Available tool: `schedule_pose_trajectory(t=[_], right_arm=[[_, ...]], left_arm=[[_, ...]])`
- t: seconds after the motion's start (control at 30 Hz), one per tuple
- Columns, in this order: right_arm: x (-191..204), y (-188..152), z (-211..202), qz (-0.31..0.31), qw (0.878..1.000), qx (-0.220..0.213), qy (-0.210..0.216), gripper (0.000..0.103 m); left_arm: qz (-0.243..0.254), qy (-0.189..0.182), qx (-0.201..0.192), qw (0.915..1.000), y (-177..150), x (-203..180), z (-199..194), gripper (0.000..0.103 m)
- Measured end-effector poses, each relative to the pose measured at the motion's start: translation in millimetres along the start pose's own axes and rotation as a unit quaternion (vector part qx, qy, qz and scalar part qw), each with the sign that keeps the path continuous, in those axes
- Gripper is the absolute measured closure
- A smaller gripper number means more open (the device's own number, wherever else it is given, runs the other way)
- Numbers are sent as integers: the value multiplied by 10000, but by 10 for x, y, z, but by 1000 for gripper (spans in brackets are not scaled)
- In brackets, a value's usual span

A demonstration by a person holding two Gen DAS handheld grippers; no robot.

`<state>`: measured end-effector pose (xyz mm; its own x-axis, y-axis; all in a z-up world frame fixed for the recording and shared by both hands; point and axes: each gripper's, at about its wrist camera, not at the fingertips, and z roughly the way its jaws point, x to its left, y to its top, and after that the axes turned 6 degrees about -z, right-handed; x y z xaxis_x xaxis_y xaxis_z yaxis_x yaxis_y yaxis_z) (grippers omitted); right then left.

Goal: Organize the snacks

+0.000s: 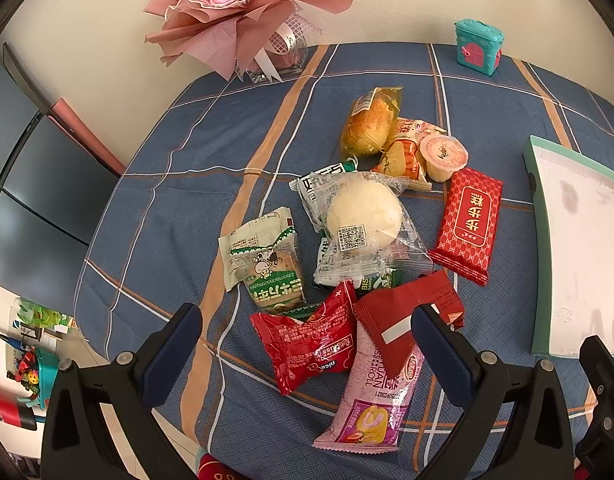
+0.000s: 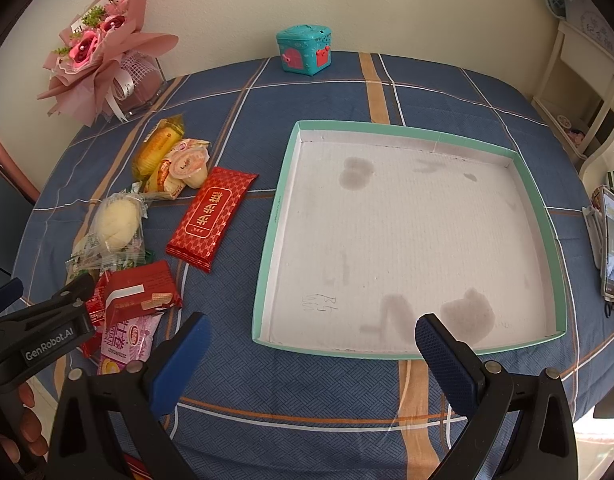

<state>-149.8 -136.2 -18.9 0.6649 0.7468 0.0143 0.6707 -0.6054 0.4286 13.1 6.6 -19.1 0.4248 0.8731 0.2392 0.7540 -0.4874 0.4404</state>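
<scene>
The snacks (image 1: 363, 240) are piled on the blue plaid surface (image 1: 179, 200), just left of the shallow green-rimmed tray (image 2: 285, 184). The left gripper (image 1: 307, 344) is held wide apart above the red packet (image 1: 311, 348) and pink roll (image 1: 375, 392), grasping nothing. The right gripper (image 2: 311, 344) is spread apart over the tray's near edge.

Lighting: bright, even, soft daylight; faint shadows. Glare: mild on snack wrappers (image 1: 363, 224). Distortion: strong fisheye bending, dark vignetted corners. Focus: apparently sharp centrally.
</scene>
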Motion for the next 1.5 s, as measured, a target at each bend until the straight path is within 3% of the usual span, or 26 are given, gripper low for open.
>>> schedule_pose_trajectory(t=[0.83,0.97,1.17,1.33,1.5], right_arm=[[194,10,56,-195,9997,100,-61,0],[375,67,43,-332,9990,79,296,0],[812,153,131,-515,9907,387,1195,0],[1149,139,300,-898,9851,710,1284,0],[1336,82,523,-1057,9777,1127,1422,0]], left_arm=[[-46,-143,74,9999,7,42,57,0],[-270,-540,82,9981,43,231,57,0],[-615,-564,31,9965,106,652,174,0],[-694,-701,200,9949,44,875,341,0],[-722,-876,669,9913,-29,889,525,0]])
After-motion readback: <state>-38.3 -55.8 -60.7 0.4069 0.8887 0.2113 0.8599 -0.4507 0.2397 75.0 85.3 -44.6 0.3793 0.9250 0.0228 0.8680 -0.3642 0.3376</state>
